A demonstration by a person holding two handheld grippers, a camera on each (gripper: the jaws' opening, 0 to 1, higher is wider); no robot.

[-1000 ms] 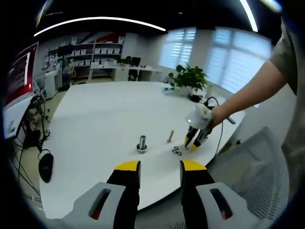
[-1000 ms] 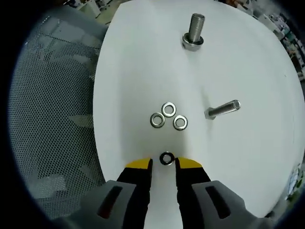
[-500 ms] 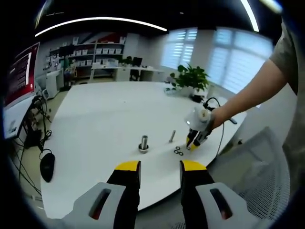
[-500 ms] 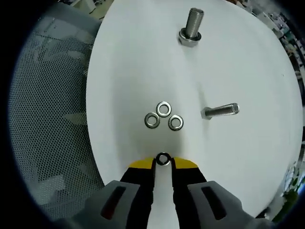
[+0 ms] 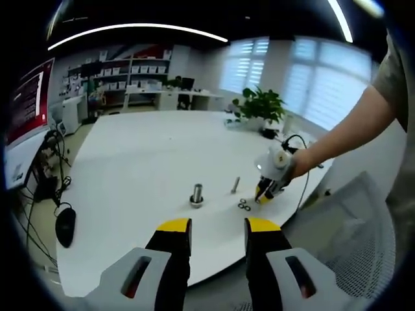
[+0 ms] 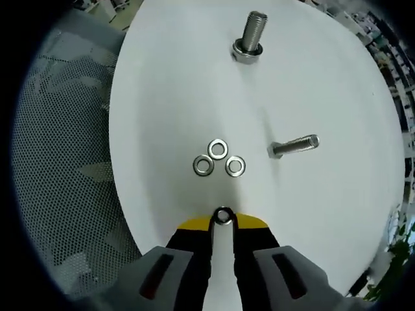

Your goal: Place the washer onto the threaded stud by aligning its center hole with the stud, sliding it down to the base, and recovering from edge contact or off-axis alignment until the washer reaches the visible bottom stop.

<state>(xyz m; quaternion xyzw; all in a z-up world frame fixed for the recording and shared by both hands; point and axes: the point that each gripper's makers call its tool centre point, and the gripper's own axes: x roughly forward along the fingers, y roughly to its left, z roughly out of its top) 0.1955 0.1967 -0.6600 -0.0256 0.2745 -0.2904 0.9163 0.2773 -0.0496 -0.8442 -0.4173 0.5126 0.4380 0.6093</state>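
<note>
While the right gripper (image 6: 222, 223) hung over the near edge of the white desk (image 6: 324, 84), its yellow-tipped fingers (image 6: 189, 225) were pinched onto a washer (image 6: 223, 216), a small flat metal ring with a dark center hole, held at the very tips just above the desk surface. Just beyond it lay three more washers (image 6: 218, 158) in a tight triangle, flat on the desk and close to one another. To their right a loose bolt (image 6: 293, 146) rested on its side. Farther away, the threaded stud (image 6: 251, 36) stood upright on a wider metal collar at its base, well apart from the held washer. In the left gripper view, the left gripper (image 5: 216, 228) hovered off the desk's near edge with its fingers spread apart and nothing between them. From there the right gripper (image 5: 266, 192) appeared beside the washers, held by a person's hand (image 5: 299, 160) with a bare forearm reaching in from the right. The desk was broad, rounded and glossy white. A grey mesh chair (image 6: 65, 162) sat beside its edge. A potted plant (image 5: 259, 105) stood at the far side, a computer mouse (image 5: 65, 227) with cables lay to the left, and shelves (image 5: 123, 78) and blinds-covered windows (image 5: 311, 78) lined the room behind.
</note>
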